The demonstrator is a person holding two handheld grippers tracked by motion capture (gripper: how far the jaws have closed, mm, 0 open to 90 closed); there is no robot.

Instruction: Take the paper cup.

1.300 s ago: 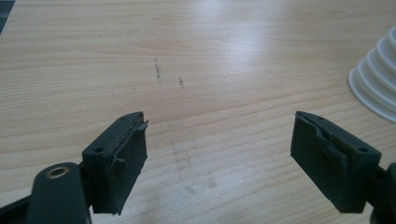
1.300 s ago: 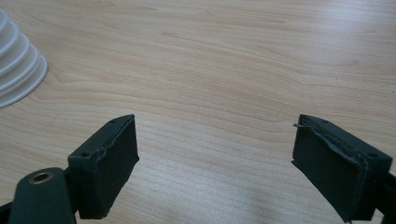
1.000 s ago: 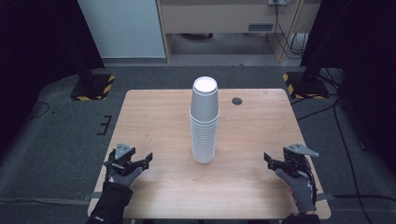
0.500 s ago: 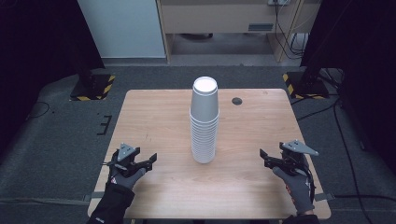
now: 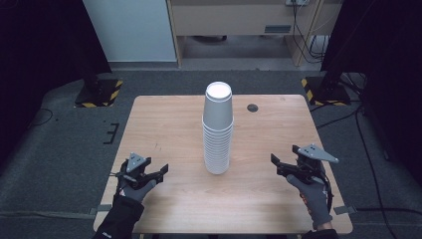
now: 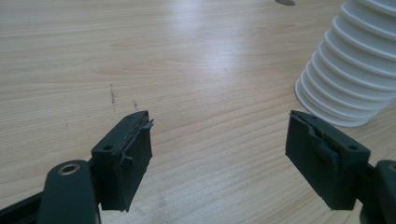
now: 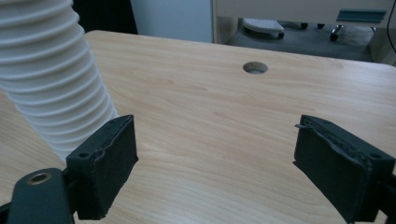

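Cups [image 5: 218, 130] stand stacked upside down at mid-table [image 5: 164, 124] (a tall white tower). Left gripper [image 5: 158, 171] and right gripper [image 5: 275, 163] flank it near the front edge, jaws wide, holding nothing.

High view down over the table [image 5: 164, 124]; both tongs views low, close (shared: cup stack [image 5: 218, 129]).
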